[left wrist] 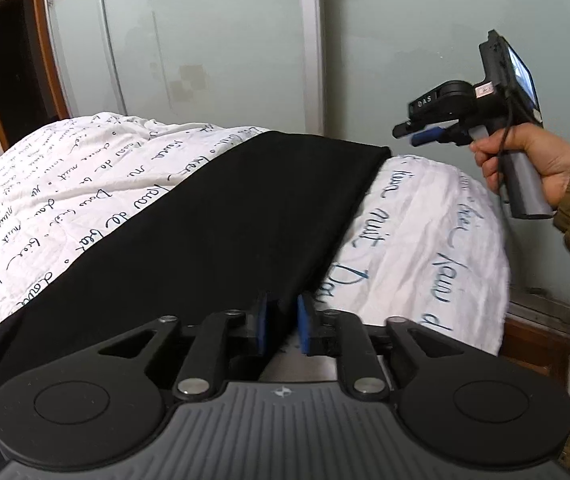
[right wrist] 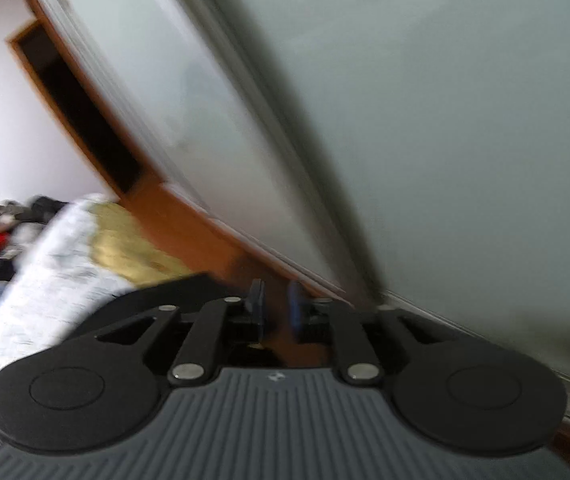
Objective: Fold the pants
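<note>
pants (left wrist: 221, 216): black, flat along the bed (left wrist: 425, 216)
left gripper (left wrist: 283, 320): fingers slightly parted, over pants' near edge
right gripper (right wrist: 275, 308): fingers slightly parted, empty

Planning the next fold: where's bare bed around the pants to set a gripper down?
Two free patches: bedspread left of the black pants, toward the doorway; and the narrower strip right of them, under the right gripper. Crowded at the near edge, where the left gripper straddles the cloth.
</note>
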`<state>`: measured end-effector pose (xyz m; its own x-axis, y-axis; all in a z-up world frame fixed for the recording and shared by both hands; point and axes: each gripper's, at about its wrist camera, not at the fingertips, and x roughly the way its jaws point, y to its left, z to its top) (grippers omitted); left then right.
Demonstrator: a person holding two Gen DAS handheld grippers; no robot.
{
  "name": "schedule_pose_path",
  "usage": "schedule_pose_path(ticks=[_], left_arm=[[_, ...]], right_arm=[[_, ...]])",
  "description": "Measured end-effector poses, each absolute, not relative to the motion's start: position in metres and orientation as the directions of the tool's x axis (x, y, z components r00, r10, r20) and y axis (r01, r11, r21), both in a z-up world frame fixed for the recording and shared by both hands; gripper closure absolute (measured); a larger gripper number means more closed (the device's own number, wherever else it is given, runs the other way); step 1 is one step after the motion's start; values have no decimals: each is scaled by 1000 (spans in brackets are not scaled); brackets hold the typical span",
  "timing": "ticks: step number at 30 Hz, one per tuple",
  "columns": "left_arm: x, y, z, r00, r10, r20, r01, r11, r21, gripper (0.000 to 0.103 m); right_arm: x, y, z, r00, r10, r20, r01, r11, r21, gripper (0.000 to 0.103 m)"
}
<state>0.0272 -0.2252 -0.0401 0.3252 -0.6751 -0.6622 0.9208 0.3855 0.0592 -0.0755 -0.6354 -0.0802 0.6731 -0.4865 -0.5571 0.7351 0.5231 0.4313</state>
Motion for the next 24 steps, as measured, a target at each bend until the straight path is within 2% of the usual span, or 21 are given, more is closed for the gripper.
schedule_pose_path(ticks=[1, 2, 3, 4, 6, 8, 14, 16, 20, 24], left_arm=[[26, -221, -38, 316, -686, -656, 923, 383, 44, 56], [25, -216, -36, 314, -695, -646, 921, 388, 31, 44], [24, -211, -34, 320, -702, -636, 917, 397, 24, 20], [21, -204, -31, 332, -716, -614, 914, 405, 22, 16], [14, -191, -25, 358, -732, -580, 910, 413, 41, 16], [10, -179, -21, 414, -720, -558, 890, 448, 82, 16], [24, -129, -22, 624, -571, -533, 749, 631, 202, 16], [38, -106, -25, 657, -515, -551, 698, 693, 184, 16], [65, -65, -43, 600, -442, -667, 654, 751, 90, 16], [64, -37, -40, 616, -467, -634, 629, 776, 40, 16]], right_arm=[[-79, -633, -80, 649, -517, -558, 758, 501, 417, 63], [-82, -630, -77, 639, -542, -546, 768, 487, 415, 60], [-85, -625, -73, 637, -564, -525, 770, 484, 415, 59], [-84, -618, -68, 649, -569, -504, 760, 503, 411, 59], [-70, -598, -54, 703, -538, -466, 709, 587, 392, 56], [-49, -572, -41, 774, -458, -437, 620, 689, 376, 47], [33, -483, -35, 897, -51, -440, 239, 891, 385, 32], [56, -456, -43, 883, 21, -469, 167, 920, 354, 17], [71, -437, -73, 807, -16, -590, 187, 955, 229, 13], [61, -415, -67, 798, -157, -582, 221, 974, 40, 14]])
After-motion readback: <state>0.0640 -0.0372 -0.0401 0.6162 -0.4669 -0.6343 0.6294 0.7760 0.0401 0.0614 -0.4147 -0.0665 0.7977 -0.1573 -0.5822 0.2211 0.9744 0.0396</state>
